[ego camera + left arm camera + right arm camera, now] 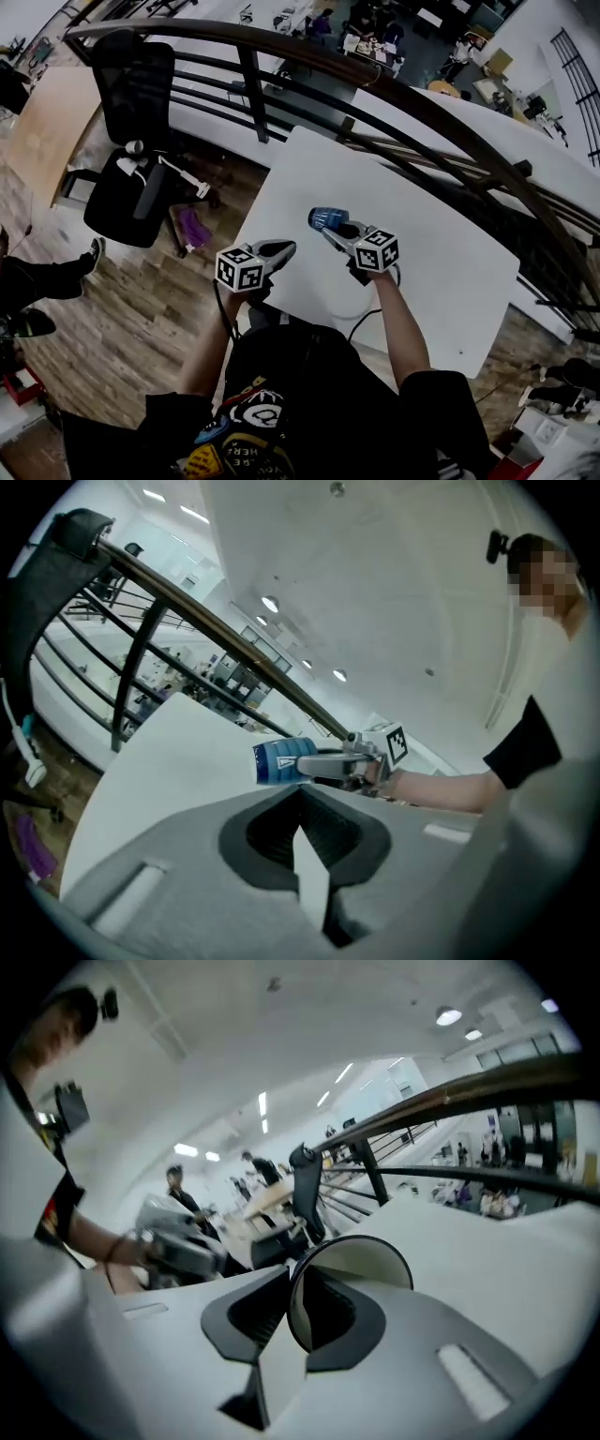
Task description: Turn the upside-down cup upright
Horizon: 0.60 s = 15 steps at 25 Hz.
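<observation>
Evidently, in the head view, the cup [327, 219] is hanging above the tabletop [441, 253], lying sideways in the right gripper [336, 228], so the turn is looking about half done; finishing the rotation and standing it on its base are remaining. In the left gripper view, the left gripper [305, 841] is keeping its jaws pressed together on nothing above the tabletop. In the right gripper view, the jaws are pinching the cup's wall at the rim, one inside the mouth.

Left tongs [287, 247] closed empty, right tongs [337, 231] clamping cup [324, 219] rim
</observation>
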### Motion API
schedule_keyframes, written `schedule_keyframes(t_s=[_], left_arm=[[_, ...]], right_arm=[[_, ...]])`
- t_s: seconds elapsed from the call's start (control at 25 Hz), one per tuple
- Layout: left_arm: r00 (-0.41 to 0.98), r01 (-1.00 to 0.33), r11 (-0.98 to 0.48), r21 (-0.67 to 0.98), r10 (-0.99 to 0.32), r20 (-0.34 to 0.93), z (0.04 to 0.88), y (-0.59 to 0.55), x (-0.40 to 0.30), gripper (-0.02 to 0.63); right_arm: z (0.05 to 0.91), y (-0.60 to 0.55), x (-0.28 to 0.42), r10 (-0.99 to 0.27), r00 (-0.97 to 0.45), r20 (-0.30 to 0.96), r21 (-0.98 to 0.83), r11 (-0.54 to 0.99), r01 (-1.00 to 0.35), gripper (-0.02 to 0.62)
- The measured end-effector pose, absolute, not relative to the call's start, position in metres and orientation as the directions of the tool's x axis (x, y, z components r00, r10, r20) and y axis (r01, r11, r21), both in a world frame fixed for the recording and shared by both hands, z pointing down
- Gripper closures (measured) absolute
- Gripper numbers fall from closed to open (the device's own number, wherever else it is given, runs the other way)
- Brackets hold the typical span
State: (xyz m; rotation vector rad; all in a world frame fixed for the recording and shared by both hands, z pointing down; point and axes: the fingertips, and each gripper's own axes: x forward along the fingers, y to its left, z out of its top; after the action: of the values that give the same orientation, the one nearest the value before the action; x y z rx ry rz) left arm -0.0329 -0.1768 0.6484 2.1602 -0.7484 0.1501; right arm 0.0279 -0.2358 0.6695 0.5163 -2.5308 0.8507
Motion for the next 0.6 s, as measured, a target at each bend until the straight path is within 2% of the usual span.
schedule_keyframes(t_s=[0.08,0.2,0.4,0.6], left_arm=[[0.776,-0.613,-0.449,0.651,-0.5,0.385,0.653,-0.169,-0.041,0.601],[0.741,-0.651,-0.428,0.627,-0.538,0.402,0.653,-0.162,-0.052,0.601],[0.725,-0.665,-0.406,0.627,-0.551,0.412,0.649,-0.155,-0.063,0.601],[0.722,-0.663,-0.402,0.632,-0.566,0.398,0.645,-0.156,-0.072,0.601]], right_arm=[[0.706,-0.253,0.03,-0.195,-0.679,0.708,-0.233,0.843,-0.485,0.546],[0.745,-0.274,0.024,-0.15,-0.415,0.898,0.033,0.961,-0.276,0.548],[0.785,-0.282,0.009,-0.056,-0.141,0.988,0.069,0.994,0.087,0.554],[0.793,-0.283,-0.002,-0.043,-0.074,0.996,0.058,0.977,0.205,0.547]])
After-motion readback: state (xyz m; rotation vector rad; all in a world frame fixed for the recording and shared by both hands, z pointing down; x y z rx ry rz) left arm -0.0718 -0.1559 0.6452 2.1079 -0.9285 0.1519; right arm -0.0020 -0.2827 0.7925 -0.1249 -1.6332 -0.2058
